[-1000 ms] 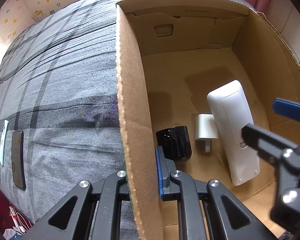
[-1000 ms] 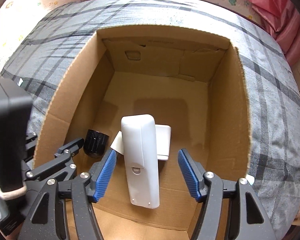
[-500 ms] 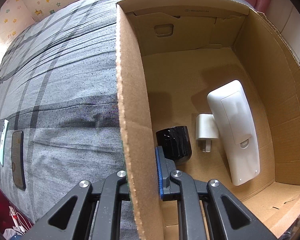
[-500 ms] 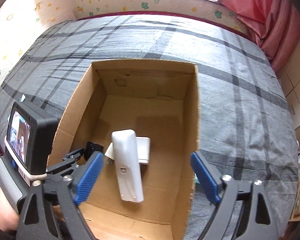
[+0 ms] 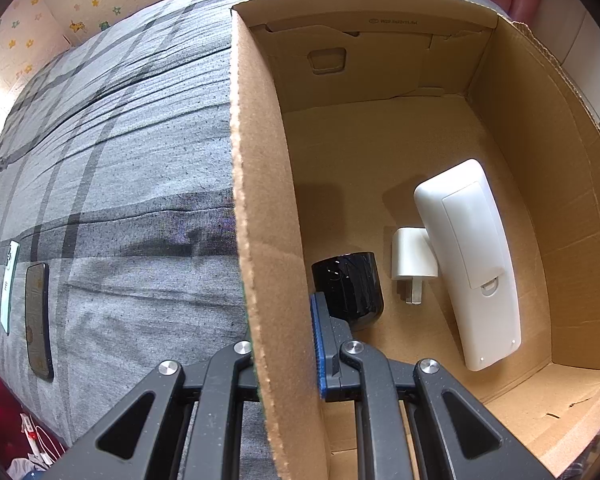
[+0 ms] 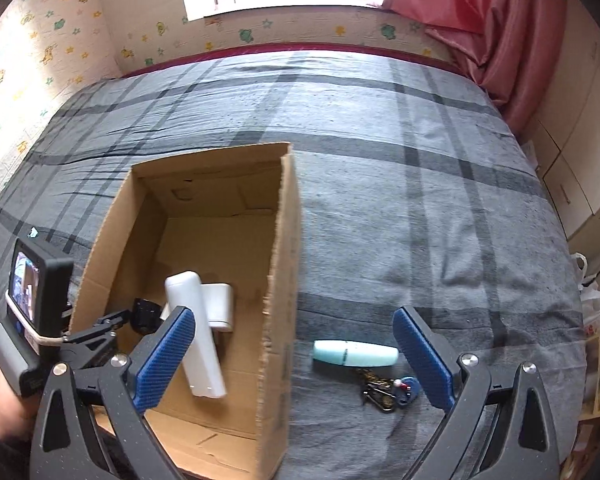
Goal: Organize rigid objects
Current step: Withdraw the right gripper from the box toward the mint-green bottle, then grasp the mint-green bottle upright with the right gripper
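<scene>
An open cardboard box (image 5: 260,200) (image 6: 284,264) stands on a grey plaid bed. Inside lie a white remote (image 5: 470,264) (image 6: 196,344), a white plug charger (image 5: 410,260) (image 6: 220,304) and a black cup-shaped object (image 5: 350,286) (image 6: 144,316). My left gripper (image 5: 282,340) is shut on the box's left wall. My right gripper (image 6: 300,360) is open and empty, above the box's right wall. A mint-green tube (image 6: 354,354) and a key bunch (image 6: 388,390) lie on the bed between its fingers.
A dark phone (image 5: 38,320) and a white card (image 5: 9,284) lie on the bed left of the box. A pink curtain (image 6: 480,20) hangs at the far right. A cabinet (image 6: 572,168) stands beside the bed.
My right gripper has risen out of the box and moved right, bringing the tube and keys into view. The left gripper has not moved.
</scene>
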